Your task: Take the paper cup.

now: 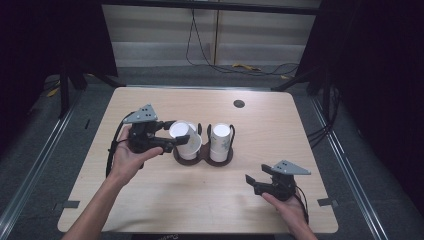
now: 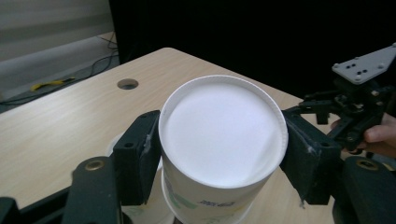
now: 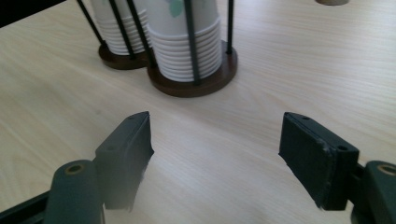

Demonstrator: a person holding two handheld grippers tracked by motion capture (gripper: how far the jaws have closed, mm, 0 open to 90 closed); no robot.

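The left gripper (image 1: 169, 135) gripped an upside-down paper cup (image 2: 223, 140) above the cup holder (image 1: 202, 159), while the right gripper (image 1: 251, 180) hovered with jaws apart.

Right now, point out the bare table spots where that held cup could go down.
Free: the table between both forearms, in front of the cup holder; also the far strip from the holder to the round hole. Crowded: around the holder, where the left gripper clamps the paper cup.
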